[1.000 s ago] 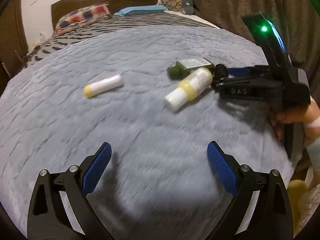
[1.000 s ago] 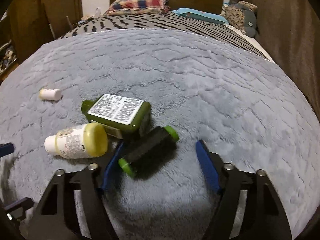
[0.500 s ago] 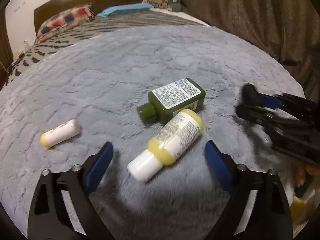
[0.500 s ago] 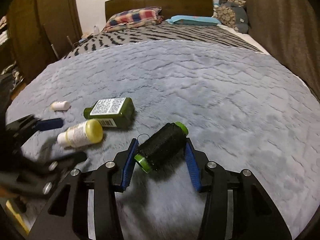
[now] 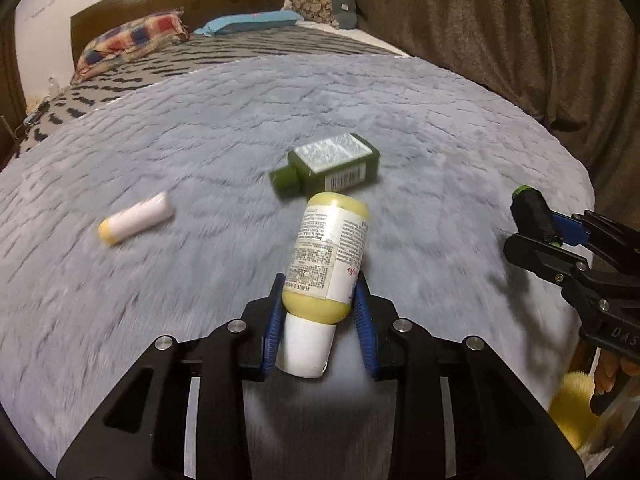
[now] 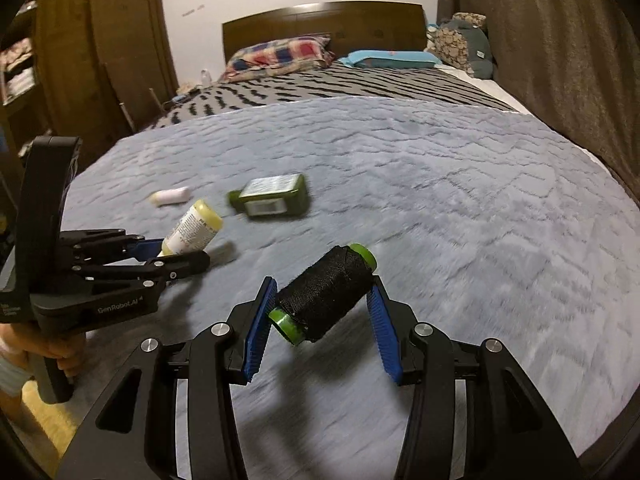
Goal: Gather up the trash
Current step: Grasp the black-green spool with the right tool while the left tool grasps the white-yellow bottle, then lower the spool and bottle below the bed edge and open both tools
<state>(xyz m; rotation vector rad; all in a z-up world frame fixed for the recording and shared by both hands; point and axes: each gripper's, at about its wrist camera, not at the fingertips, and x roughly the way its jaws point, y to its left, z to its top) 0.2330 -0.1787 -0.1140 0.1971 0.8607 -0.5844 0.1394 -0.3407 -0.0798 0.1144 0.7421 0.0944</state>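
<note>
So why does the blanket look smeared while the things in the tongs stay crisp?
Left wrist view: motion blur streaks the blanket and the small white tube; the held yellow bottle stays sharp. Right wrist view: same smear, crisp black spool; both views bulge.

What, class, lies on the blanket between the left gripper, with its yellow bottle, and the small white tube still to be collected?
Nothing visible. The left gripper, jaws just closed on the yellow bottle, has only bare grey blanket between it and the white tube. The green bottle lies off to the other side.

Yellow bottle and black spool lifted; green bottle, seemingly flat, on bedspread.
</note>
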